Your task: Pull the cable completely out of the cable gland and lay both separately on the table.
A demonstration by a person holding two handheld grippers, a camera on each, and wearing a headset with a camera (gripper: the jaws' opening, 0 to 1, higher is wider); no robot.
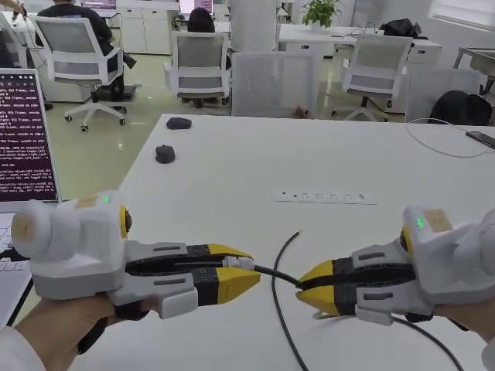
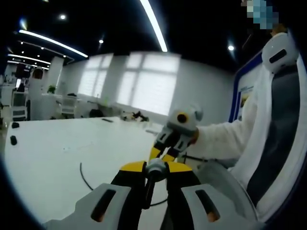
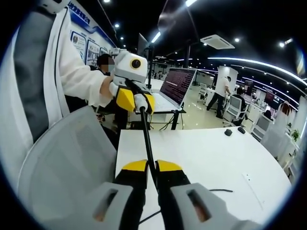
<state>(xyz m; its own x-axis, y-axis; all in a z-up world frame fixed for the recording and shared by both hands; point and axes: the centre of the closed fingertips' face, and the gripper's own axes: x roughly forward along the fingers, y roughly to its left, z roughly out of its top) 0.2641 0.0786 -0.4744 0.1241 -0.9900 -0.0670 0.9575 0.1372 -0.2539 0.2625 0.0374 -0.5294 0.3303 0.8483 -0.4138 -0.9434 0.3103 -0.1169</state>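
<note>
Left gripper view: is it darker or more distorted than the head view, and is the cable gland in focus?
Left gripper view: darker, fisheye curves the ceiling lights, windows glare white, cable gland slightly soft. Head view: evenly lit, sharp, table edges straight.

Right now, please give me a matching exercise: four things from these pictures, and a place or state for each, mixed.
1. small whitish cable gland
2. thin black cable
3. flat white power strip
4. laptop screen with text lines

A. clamped in the right gripper
B. clamped in the left gripper
C. at the head view's left edge
D. lying on the white table, beyond both grippers

Pairs: 1-B, 2-A, 3-D, 4-C.
</note>
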